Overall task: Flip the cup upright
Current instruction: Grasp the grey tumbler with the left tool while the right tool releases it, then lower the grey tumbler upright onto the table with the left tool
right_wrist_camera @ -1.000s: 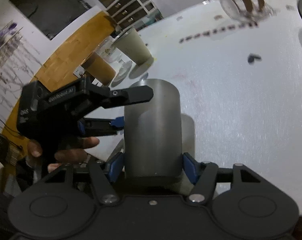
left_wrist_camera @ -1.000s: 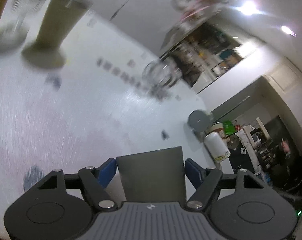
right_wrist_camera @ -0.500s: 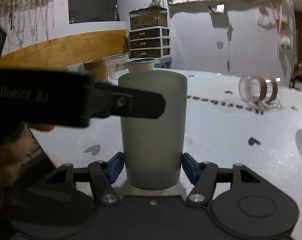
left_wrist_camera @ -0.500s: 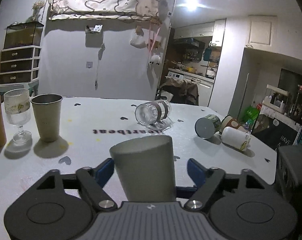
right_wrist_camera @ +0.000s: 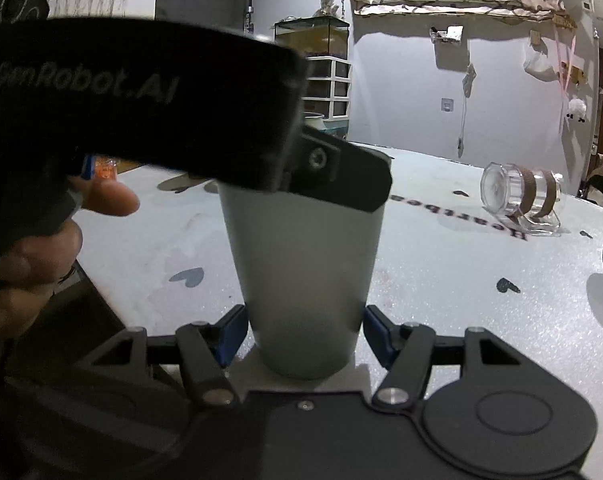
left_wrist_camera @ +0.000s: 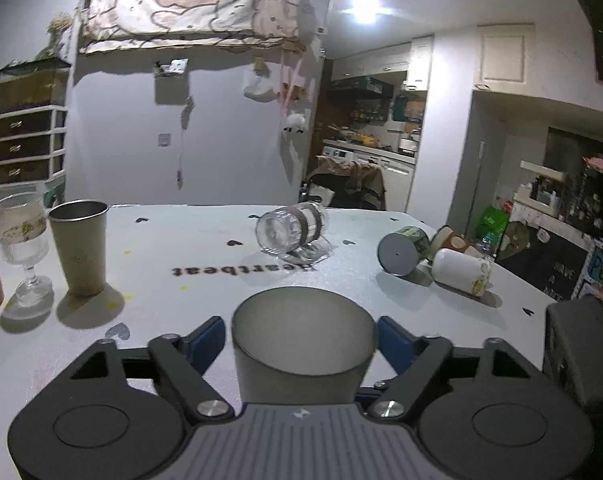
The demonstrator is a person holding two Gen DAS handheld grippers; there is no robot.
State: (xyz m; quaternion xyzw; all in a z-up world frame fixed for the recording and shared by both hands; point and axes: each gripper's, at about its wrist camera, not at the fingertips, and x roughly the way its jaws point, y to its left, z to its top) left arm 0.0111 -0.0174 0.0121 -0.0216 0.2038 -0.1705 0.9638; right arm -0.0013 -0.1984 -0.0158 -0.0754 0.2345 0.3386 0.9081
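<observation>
A grey cup (right_wrist_camera: 301,280) stands upright on the white table (right_wrist_camera: 461,272), wider end up. It also shows in the left wrist view (left_wrist_camera: 303,340), close to the camera. My left gripper (left_wrist_camera: 301,342) holds it near the rim with blue pads on both sides. My right gripper (right_wrist_camera: 303,338) is closed on it near its base. In the right wrist view the left gripper's black body (right_wrist_camera: 141,112) crosses in front of the cup's top and hides its rim.
A metal tumbler (left_wrist_camera: 79,248) and a ribbed stemmed glass (left_wrist_camera: 21,246) stand upright at the left. A clear glass jar (left_wrist_camera: 291,228) lies on its side mid-table. Several paper cups (left_wrist_camera: 433,254) lie toppled at the right. The table's near edge lies just below the grippers.
Both grippers have swung the cup from tilted to upright and brought it down toward the table. The left gripper now sits higher on the cup, near its rim.
</observation>
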